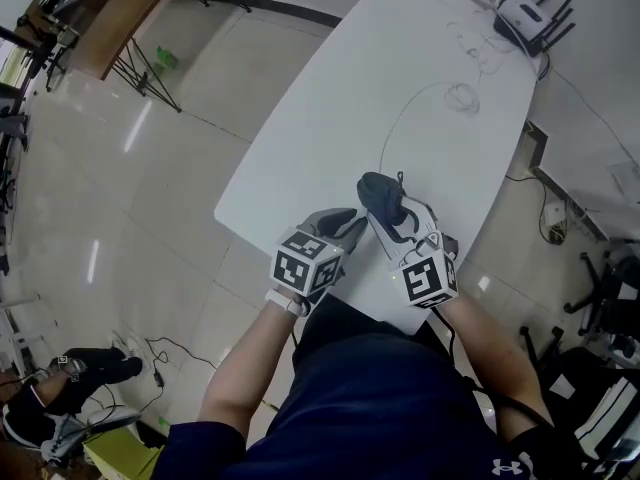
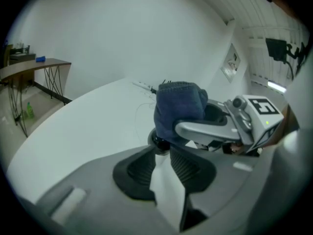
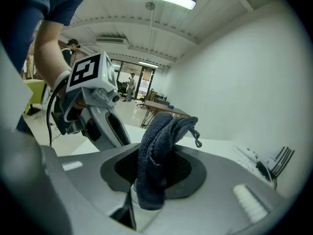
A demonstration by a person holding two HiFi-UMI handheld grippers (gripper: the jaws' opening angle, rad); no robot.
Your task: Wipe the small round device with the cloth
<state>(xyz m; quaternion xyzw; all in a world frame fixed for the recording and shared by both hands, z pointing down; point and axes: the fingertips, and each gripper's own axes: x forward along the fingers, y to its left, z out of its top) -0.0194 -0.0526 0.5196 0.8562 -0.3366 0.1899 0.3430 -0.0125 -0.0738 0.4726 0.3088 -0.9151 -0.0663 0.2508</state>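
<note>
Looking down from my head, both of my grippers meet over the near edge of the white table point(image 1: 400, 68). My right gripper point(image 1: 390, 216) carries a dark blue cloth point(image 1: 376, 192) bunched at its tips. My left gripper point(image 1: 347, 225) sits just beside it, its tips pointing at the cloth. A thin cable point(image 1: 392, 128) loops across the middle of the table, and a white router point(image 1: 527, 15) with dark antennas lies at the far end.

Along my left gripper's jaws, the small round device point(image 2: 157, 142), black and glossy, sits pinched between the very tips, with a narrow gap of white table showing behind it. The cloth point(image 2: 178, 106) hangs right over the device and touches its top, and one grey jaw of my right gripper crosses in front.

Along my right gripper's jaws, the pads are clamped on the cloth point(image 3: 161, 126). It stands up out of the grip in a thick fold with a small hanging loop at its top. My left gripper and its marker cube are close by on the left.
</note>
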